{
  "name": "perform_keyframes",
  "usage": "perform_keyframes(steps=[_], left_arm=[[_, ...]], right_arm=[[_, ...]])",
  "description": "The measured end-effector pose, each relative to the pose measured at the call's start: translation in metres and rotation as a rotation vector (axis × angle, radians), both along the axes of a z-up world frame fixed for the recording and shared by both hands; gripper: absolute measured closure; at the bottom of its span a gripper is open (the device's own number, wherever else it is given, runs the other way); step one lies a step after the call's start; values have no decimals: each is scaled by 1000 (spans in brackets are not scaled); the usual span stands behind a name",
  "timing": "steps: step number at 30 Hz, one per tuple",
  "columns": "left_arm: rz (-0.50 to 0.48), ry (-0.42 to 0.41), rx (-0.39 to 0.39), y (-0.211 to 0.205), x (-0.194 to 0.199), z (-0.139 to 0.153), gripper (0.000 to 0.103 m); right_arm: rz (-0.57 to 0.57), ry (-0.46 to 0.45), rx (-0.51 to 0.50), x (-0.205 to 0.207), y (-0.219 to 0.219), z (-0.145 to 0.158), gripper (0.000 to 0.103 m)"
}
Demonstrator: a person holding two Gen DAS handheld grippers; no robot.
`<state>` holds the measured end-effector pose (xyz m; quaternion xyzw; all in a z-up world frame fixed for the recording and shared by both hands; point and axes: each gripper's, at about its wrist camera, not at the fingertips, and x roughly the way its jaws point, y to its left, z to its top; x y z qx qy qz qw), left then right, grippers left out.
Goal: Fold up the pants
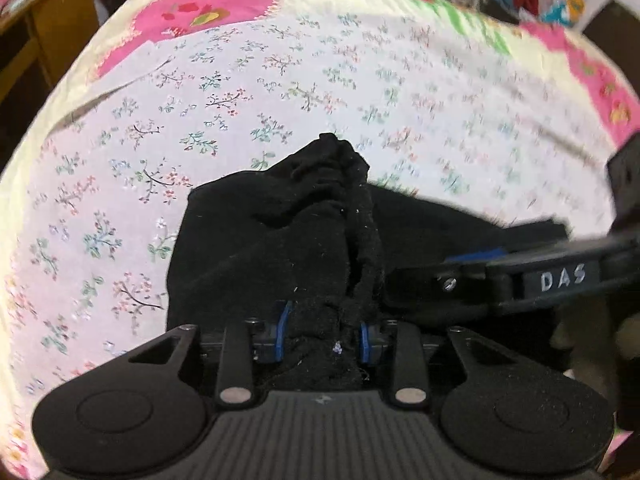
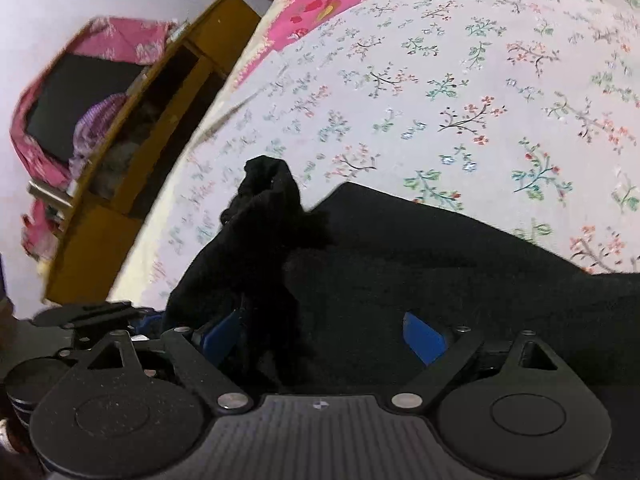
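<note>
Floral bedsheet (image 1: 280,80) lay under black pants (image 1: 248,240), bunched at my near edge. My left gripper (image 1: 324,338) pinched a gathered ridge of cloth; my right gripper (image 2: 320,336) stood wide around fabric. I judged a corner-gathering step: lift and spread next. Ridge ran away from me; overall axis unclear.
</note>
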<state>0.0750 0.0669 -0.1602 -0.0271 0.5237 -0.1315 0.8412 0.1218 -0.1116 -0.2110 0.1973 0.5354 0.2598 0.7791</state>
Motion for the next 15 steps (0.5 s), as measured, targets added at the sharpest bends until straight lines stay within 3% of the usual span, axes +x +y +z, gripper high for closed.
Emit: perform_keyframes(steps=[9, 15], left_arm=[[12, 2, -239, -4, 9, 23, 64], [-38, 23, -347, -28, 10, 26, 64]], right_arm=[[-126, 53, 193, 5, -30, 8, 25], [-205, 34, 210, -8, -66, 17, 25]])
